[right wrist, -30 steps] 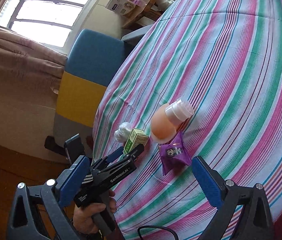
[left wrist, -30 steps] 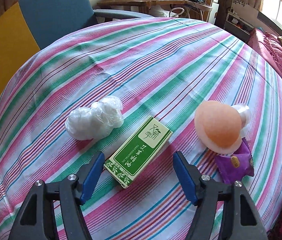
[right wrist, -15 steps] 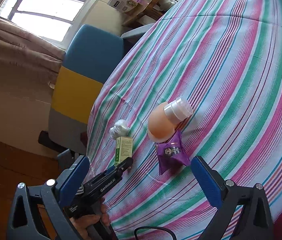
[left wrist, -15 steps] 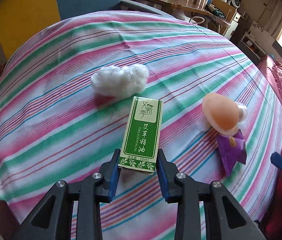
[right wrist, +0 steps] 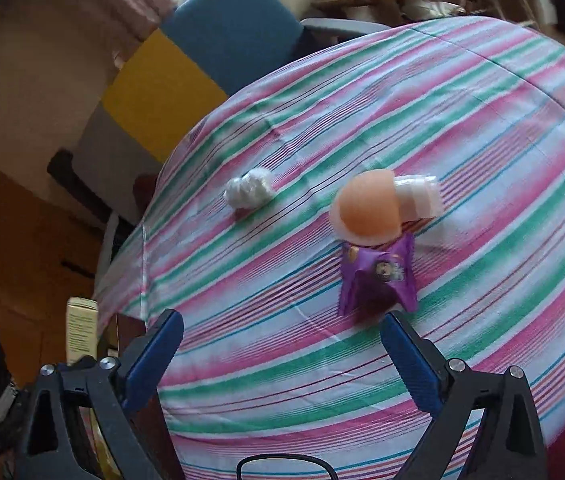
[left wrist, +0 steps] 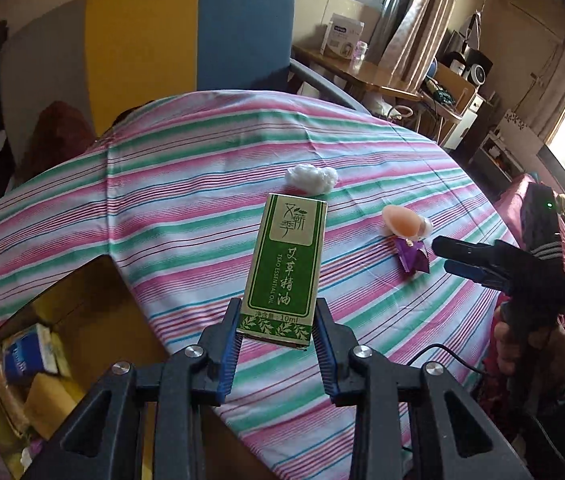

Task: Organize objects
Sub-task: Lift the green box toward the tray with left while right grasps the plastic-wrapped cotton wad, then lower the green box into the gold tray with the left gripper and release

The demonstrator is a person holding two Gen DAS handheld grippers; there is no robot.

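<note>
Since a second ago we are lifting the green box (left wrist: 284, 268) off the cloth (left wrist: 186, 216): our left gripper (left wrist: 276, 322), then spread around it, is now pinching its near end, and we are carrying it up toward the table's corner. Gripping the short end is leaving most of the box jutting forward, so it may tilt. Below the cloth's edge an open bin (left wrist: 42, 364) is showing packets, probably where we are sorting things. Our right gripper (right wrist: 282, 340) has just been closing slightly, jaws wide with nothing between them, hovering just short of the purple packet (right wrist: 378, 280). That packet is touching the orange cup (right wrist: 366, 212); the white wad (right wrist: 248, 190) is lying apart, with bare cloth around it.
</note>
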